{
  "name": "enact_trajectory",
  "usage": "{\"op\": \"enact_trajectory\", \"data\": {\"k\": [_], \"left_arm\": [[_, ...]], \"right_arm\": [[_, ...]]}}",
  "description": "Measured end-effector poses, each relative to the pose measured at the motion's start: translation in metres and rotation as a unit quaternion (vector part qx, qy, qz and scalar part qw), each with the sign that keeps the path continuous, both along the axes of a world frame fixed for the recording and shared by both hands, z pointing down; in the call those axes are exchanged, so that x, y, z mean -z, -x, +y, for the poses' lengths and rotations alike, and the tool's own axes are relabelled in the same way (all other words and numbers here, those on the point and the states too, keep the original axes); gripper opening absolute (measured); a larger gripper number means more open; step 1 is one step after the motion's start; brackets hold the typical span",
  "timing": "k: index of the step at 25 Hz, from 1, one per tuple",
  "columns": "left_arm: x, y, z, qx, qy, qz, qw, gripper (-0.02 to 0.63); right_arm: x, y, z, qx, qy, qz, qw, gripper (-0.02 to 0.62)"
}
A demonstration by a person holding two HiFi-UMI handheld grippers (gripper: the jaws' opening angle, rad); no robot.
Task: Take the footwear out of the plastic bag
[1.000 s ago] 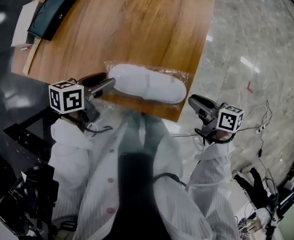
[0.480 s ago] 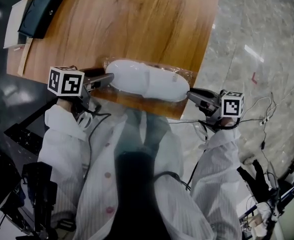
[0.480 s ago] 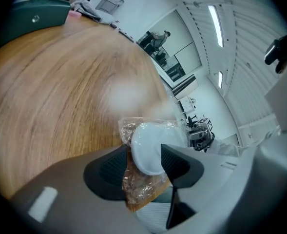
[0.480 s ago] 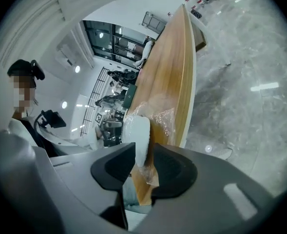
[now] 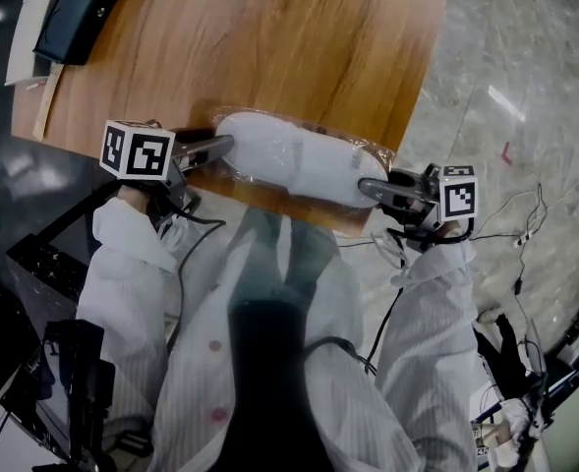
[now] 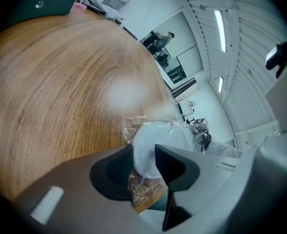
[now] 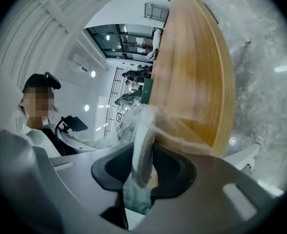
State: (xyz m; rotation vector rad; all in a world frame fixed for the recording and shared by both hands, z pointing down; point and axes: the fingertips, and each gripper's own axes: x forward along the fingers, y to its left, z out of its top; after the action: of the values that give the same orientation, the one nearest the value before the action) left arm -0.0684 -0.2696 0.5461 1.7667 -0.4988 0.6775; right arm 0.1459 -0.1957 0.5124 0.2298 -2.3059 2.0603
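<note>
A pair of white slippers (image 5: 289,155) in a clear plastic bag (image 5: 368,150) lies along the front edge of the wooden table (image 5: 269,47). My left gripper (image 5: 225,147) is at the bag's left end. In the left gripper view its jaws (image 6: 144,162) are closing, and both pads touch the rounded slipper end (image 6: 158,140) through the plastic. My right gripper (image 5: 363,187) is at the bag's right end. Its jaws (image 7: 143,167) are closing slowly around the slipper's edge (image 7: 143,145), with loose plastic hanging below.
A black case (image 5: 78,8) and a white box (image 5: 28,32) lie at the table's far left corner. Marble floor (image 5: 525,87) with cables (image 5: 525,224) is to the right. The person's white coat (image 5: 269,362) is just below the table edge.
Both grippers have moved in to the bag's ends. The left jaws have narrowed onto the slipper end. The right gripper, away from the bag a second ago, now has the slipper's edge between its jaws.
</note>
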Motion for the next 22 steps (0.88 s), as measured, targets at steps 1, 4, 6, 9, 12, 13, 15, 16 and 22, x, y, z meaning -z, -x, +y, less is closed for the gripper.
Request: {"op": "enact_trajectory", "data": {"k": [1, 4, 6, 9, 12, 13, 15, 16, 22], "left_arm": [[0.000, 0.000, 0.000, 0.009, 0.002, 0.001, 1.0000, 0.142], [0.004, 0.003, -0.003, 0.029, 0.009, 0.013, 0.9995, 0.110], [0.012, 0.003, -0.004, 0.037, 0.008, 0.031, 0.9988, 0.094], [0.024, 0.002, -0.008, 0.036, -0.013, 0.045, 0.9983, 0.081], [0.037, 0.009, -0.015, 0.038, -0.040, 0.041, 0.9976, 0.072], [0.040, 0.014, -0.018, 0.041, -0.049, 0.036, 0.9973, 0.048], [0.052, 0.023, -0.023, 0.047, -0.070, 0.029, 0.9960, 0.013], [0.060, 0.024, -0.025, 0.050, -0.083, 0.028, 0.9949, 0.011], [0.110, 0.043, -0.025, 0.091, -0.151, -0.002, 0.9843, 0.006]], "right_arm": [[0.001, 0.002, -0.001, 0.002, -0.005, 0.001, 1.000, 0.122], [0.003, 0.001, -0.005, -0.011, -0.021, 0.012, 1.000, 0.103], [0.008, -0.002, -0.005, -0.018, -0.030, 0.011, 0.999, 0.094], [0.019, -0.006, -0.004, -0.019, -0.044, 0.014, 0.999, 0.089], [0.030, -0.007, -0.006, -0.023, -0.055, 0.016, 0.998, 0.089], [0.033, -0.007, -0.007, -0.026, -0.058, 0.015, 0.998, 0.089], [0.043, -0.012, -0.007, -0.034, -0.071, 0.016, 0.997, 0.089], [0.051, -0.018, -0.007, -0.039, -0.083, 0.019, 0.996, 0.087], [0.095, -0.057, 0.010, -0.092, -0.134, 0.061, 0.985, 0.086]]}}
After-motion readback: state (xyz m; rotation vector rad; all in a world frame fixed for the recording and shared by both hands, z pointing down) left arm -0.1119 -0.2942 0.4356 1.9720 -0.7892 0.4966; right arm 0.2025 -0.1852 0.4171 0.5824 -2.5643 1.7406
